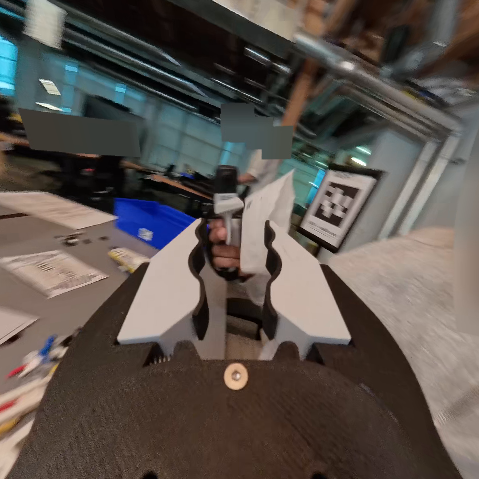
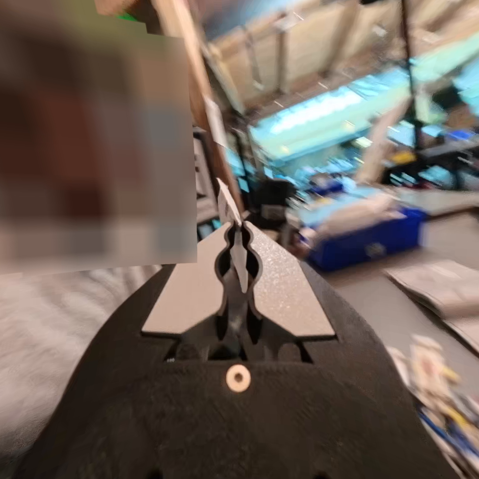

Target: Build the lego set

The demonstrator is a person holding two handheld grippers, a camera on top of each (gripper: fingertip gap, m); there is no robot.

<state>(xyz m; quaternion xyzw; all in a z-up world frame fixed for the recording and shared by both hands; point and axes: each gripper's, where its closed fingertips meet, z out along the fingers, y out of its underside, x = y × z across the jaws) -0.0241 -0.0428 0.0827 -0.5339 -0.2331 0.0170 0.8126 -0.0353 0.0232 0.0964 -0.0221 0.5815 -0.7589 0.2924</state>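
Observation:
My left gripper [image 1: 234, 225] is open and empty, raised off the table. Just beyond its tips, a hand [image 1: 223, 250] holds my right gripper [image 1: 228, 207], with a white paper bag [image 1: 267, 220] beside it, close to my left gripper's right finger. In the right wrist view my right gripper [image 2: 238, 225] is shut on the thin white bag [image 2: 239, 259], which sticks up past the tips. Loose coloured lego pieces [image 1: 39, 360] lie blurred at the lower left; they also show in the right wrist view [image 2: 435, 383].
A blue bin [image 1: 150, 223] stands on the grey table [image 1: 85, 241], also in the right wrist view [image 2: 363, 241]. Printed sheets [image 1: 51, 272] and a yellow packet [image 1: 124, 256] lie nearby. A framed black-and-white marker board [image 1: 337, 207] stands at the right. Both views are motion-blurred.

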